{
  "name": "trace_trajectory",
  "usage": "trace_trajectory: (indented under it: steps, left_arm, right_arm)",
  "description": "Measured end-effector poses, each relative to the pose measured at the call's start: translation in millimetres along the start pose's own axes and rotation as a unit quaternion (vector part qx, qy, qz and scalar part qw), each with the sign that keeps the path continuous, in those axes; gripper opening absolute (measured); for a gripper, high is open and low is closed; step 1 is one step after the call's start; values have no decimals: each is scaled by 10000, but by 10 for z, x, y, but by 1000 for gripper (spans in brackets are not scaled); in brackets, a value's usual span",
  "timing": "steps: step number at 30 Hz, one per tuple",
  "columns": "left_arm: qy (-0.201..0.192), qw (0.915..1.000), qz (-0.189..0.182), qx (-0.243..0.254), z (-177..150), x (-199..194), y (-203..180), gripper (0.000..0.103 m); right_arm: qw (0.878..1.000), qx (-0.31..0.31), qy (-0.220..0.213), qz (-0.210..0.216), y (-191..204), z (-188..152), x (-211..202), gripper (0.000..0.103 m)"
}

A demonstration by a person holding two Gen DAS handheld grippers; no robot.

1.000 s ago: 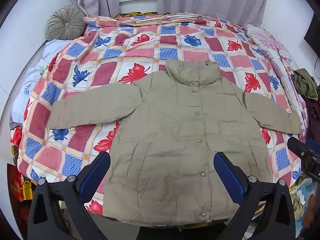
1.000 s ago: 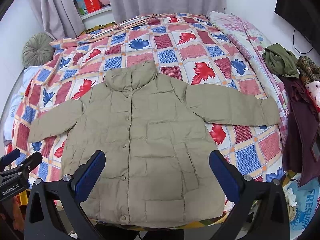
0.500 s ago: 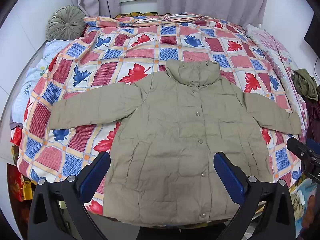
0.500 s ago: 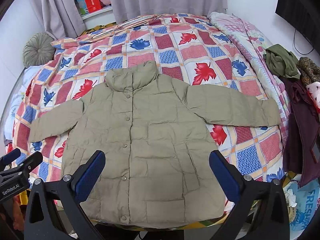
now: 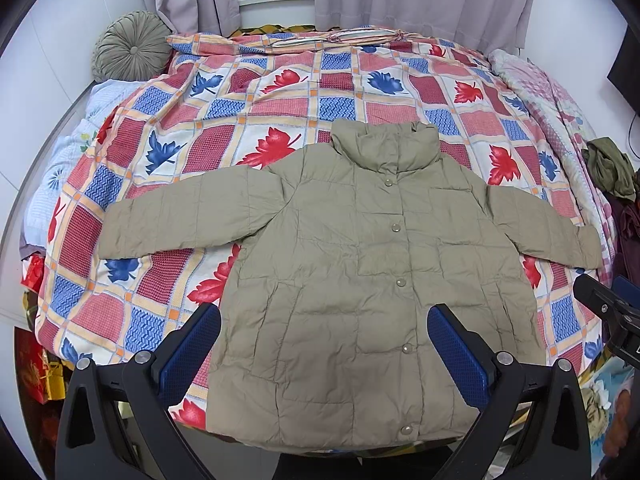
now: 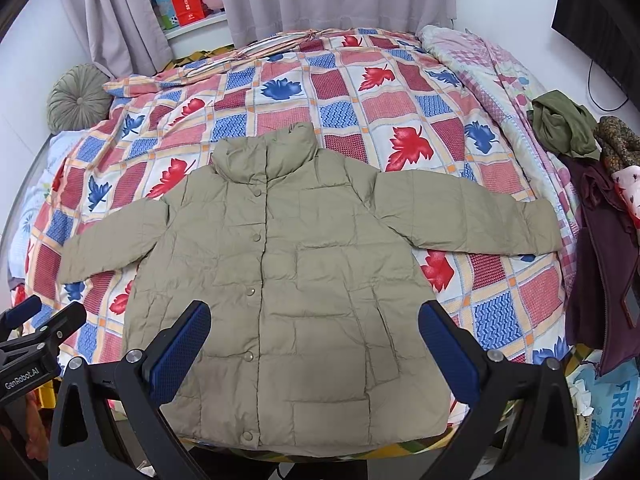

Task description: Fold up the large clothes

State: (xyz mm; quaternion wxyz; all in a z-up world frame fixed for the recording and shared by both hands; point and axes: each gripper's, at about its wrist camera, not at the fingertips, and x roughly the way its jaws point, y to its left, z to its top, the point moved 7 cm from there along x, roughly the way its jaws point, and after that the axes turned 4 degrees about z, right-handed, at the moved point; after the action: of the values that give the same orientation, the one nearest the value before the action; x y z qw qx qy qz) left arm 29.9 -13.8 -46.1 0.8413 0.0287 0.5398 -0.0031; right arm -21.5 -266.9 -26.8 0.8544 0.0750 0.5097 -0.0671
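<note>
Khaki puffer jacket (image 5: 360,280) lies flat on the bed (image 5: 240,120), no fold made yet.

It is buttoned, front up, collar toward the curtains, hem at the near bed edge; sleeves spread sideways. Left gripper (image 5: 324,344) and right gripper (image 6: 314,340) hover above the hem, fingers wide, holding nothing. All folds remain.

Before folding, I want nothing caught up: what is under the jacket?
The khaki puffer jacket lies flat on the leaf-patterned quilt, sleeves spread. Whatever lies beneath its body is covered.
</note>
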Motion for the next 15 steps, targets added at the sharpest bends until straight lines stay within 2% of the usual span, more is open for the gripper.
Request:
trace_trajectory:
  steps: [15]
  left_arm:
    - [-4, 10000, -2, 4, 2, -2, -6, 103]
  right_arm:
    - [10000, 0, -10, 4, -1, 12, -11, 103]
